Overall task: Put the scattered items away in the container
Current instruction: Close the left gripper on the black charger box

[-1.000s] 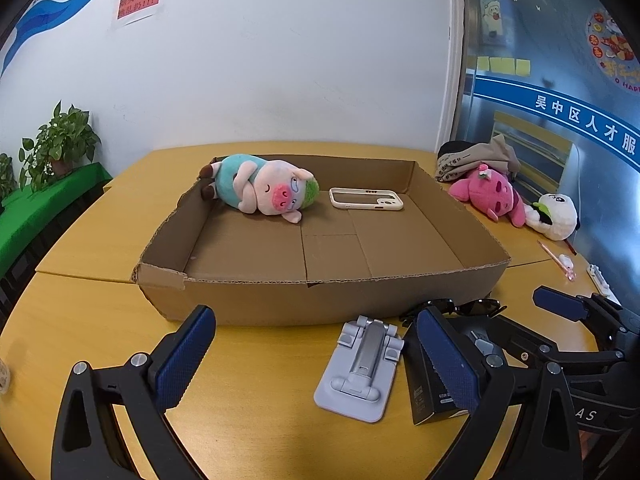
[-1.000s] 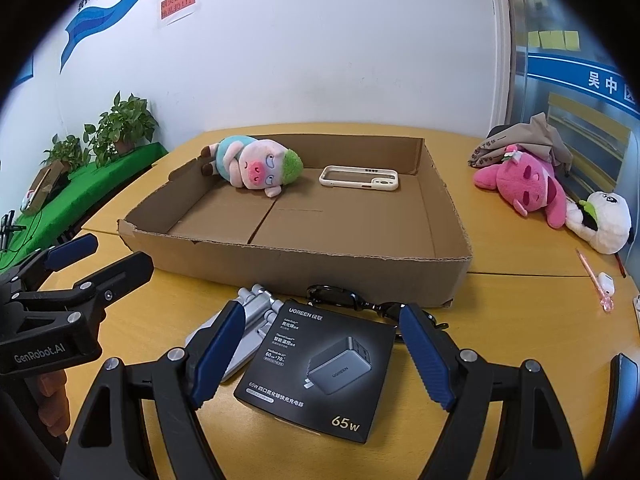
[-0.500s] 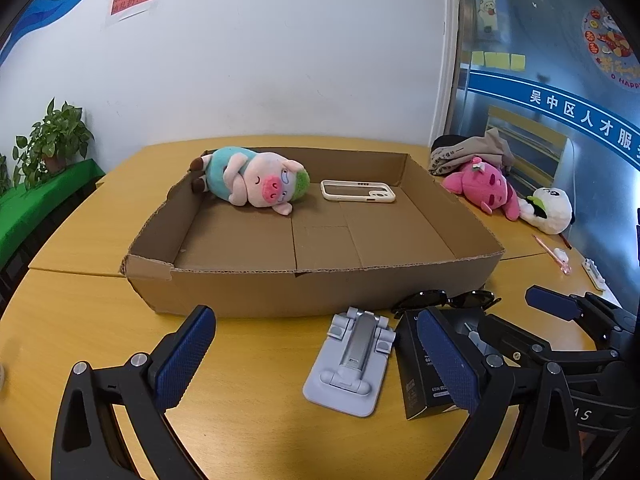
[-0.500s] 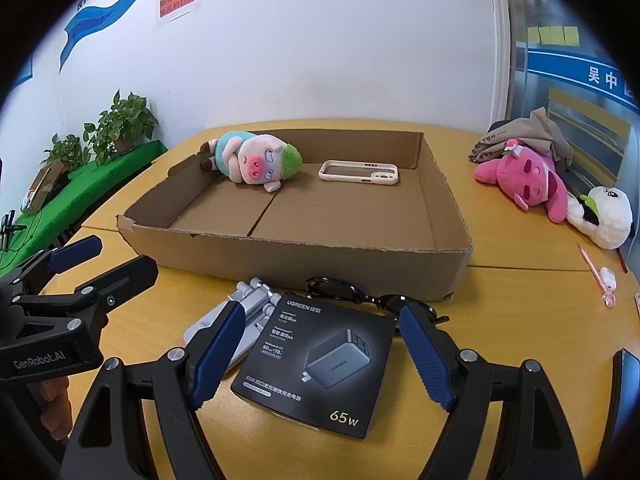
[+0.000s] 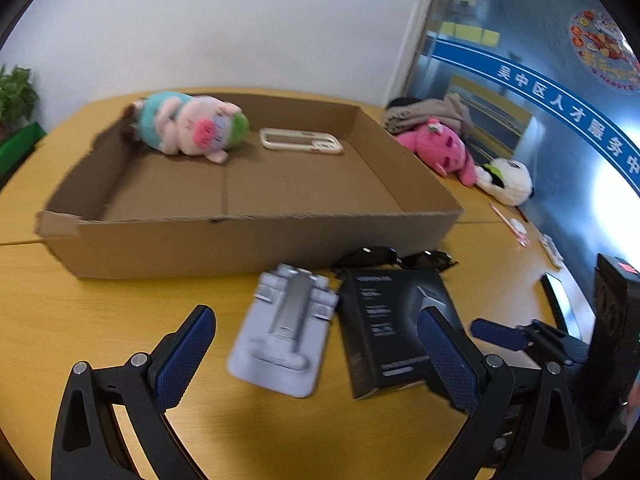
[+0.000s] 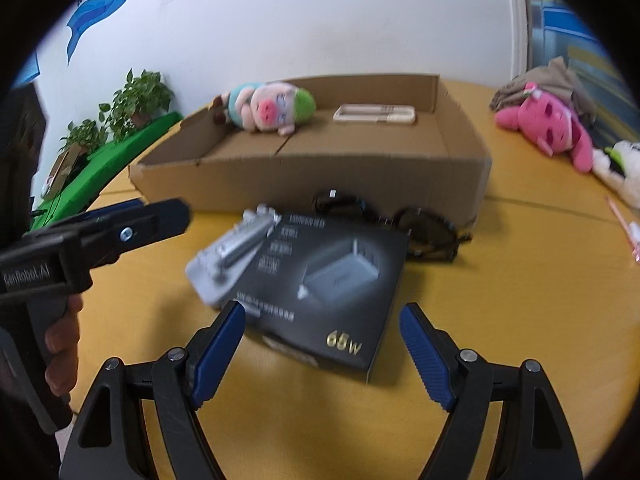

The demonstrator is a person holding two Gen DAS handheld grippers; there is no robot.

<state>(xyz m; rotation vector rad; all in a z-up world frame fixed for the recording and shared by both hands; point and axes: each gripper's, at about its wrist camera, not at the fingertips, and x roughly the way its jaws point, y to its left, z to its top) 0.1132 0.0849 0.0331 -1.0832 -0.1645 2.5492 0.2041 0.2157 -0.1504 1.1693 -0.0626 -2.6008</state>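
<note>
A shallow cardboard box (image 5: 248, 236) (image 6: 320, 184) stands on the yellow table, holding a pig plush (image 5: 188, 128) (image 6: 268, 110) and a white phone case (image 5: 300, 141) (image 6: 374, 114). In front of it lie a grey phone stand (image 5: 284, 336) (image 6: 228, 256), a black charger box (image 5: 392, 320) (image 6: 328, 284) and black sunglasses (image 5: 396, 258) (image 6: 384, 220). My left gripper (image 5: 316, 364) is open, low over the phone stand. My right gripper (image 6: 322, 352) is open, just short of the charger box's near edge.
A pink plush (image 5: 440, 148) (image 6: 548, 124), a white plush (image 5: 506, 180) and grey clothing (image 5: 424, 110) lie right of the box. A pink pen (image 5: 510, 220) lies near the right edge. Potted plants (image 6: 132, 100) stand on a green surface at left.
Both grippers have moved forward and down toward the items in front of the box. The left one has swung right over the phone stand; the right one has closed on the charger box.
</note>
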